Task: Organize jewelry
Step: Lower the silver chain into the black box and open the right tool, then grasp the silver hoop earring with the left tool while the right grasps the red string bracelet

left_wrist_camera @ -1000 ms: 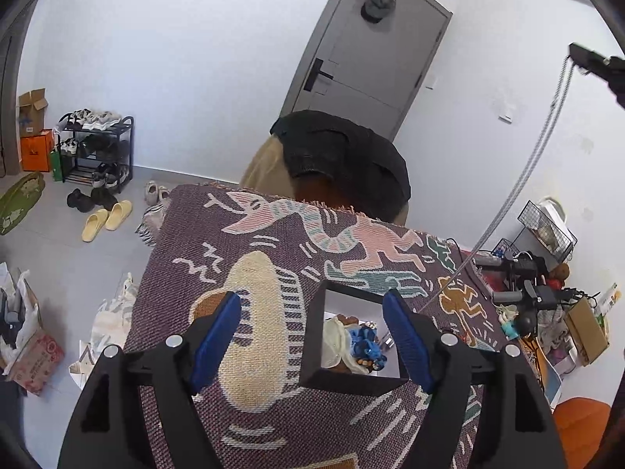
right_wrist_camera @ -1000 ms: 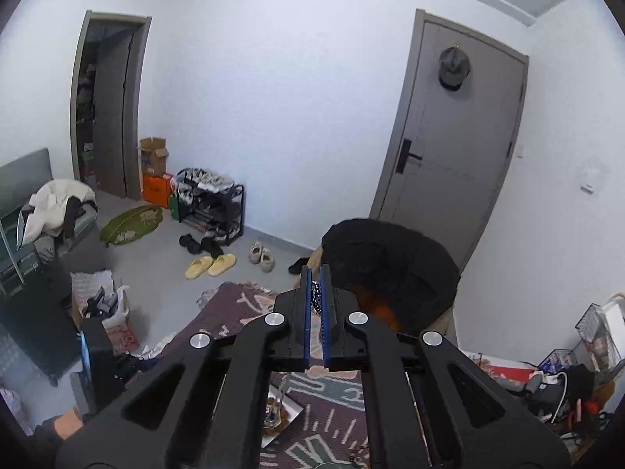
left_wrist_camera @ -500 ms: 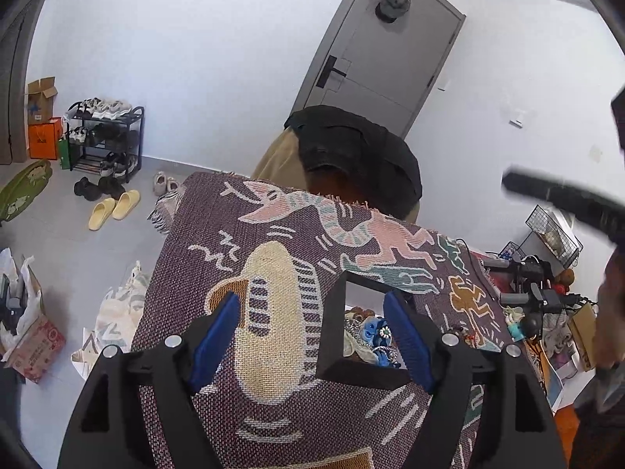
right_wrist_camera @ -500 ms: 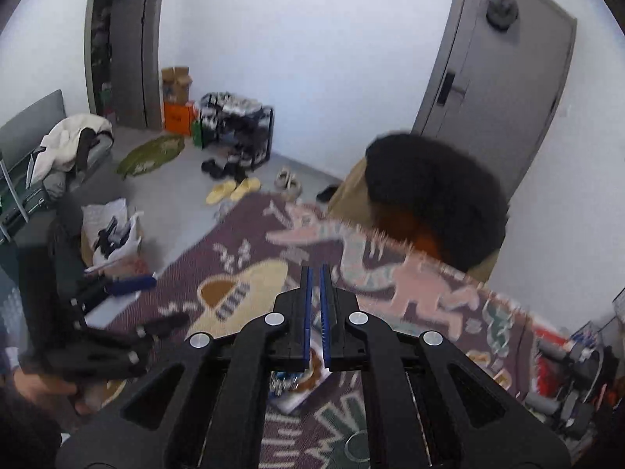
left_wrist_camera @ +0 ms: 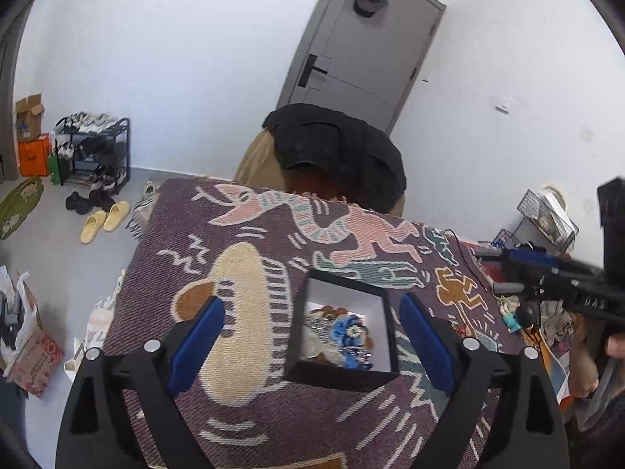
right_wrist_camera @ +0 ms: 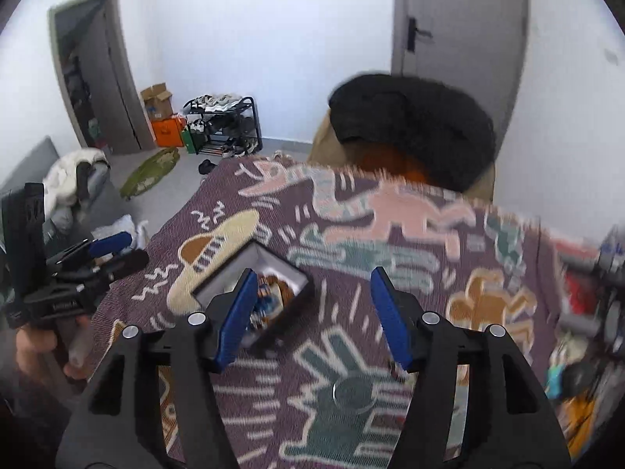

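- A black jewelry box [left_wrist_camera: 343,336] with a white lining is sitting open on a patterned woven blanket [left_wrist_camera: 242,351], holding a tangle of pieces, including a blue beaded item [left_wrist_camera: 345,330].
- Judging by this, the step in hand is dropping an item into the box; nothing is showing between the jaws, so the next move is probably reaching for another loose piece.
- A small round metal object [right_wrist_camera: 353,392], possibly jewelry, is lying on the blanket just nearer the camera than the box; picking it up would need a low, narrow pinch.
- The left gripper [left_wrist_camera: 312,342] is hovering over the box, angled downward, its blue pads opening wide on either side of the box without touching it.
- The right gripper [right_wrist_camera: 312,312] is tilting down beside the box, jaws opening and empty, its left pad overlapping the box's near corner.
- A hand [right_wrist_camera: 43,346] is holding the left gripper's handle, left of the box.
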A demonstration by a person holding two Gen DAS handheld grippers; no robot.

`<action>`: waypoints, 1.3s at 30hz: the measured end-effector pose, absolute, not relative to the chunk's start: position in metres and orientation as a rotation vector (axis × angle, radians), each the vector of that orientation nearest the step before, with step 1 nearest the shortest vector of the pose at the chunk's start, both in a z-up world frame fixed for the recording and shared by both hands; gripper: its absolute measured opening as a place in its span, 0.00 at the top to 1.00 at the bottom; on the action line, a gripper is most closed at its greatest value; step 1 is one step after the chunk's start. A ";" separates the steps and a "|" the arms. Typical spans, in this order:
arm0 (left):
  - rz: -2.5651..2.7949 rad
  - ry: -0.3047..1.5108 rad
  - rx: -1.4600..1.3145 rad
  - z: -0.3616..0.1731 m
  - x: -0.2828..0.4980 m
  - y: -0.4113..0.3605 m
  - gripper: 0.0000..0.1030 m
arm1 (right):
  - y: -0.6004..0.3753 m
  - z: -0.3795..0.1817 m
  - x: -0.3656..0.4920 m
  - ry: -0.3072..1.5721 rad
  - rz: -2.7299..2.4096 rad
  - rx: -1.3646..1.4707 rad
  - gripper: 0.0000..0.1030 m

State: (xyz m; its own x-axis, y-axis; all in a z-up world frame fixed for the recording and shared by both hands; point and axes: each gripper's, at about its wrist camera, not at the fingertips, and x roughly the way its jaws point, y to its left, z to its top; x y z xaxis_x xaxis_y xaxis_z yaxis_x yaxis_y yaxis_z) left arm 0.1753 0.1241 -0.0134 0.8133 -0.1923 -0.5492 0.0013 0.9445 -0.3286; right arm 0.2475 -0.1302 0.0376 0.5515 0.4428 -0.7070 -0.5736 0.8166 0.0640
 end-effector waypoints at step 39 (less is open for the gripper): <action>-0.294 0.864 0.074 -0.085 0.234 -0.113 0.13 | -0.340 -0.098 0.237 0.934 0.295 0.289 0.09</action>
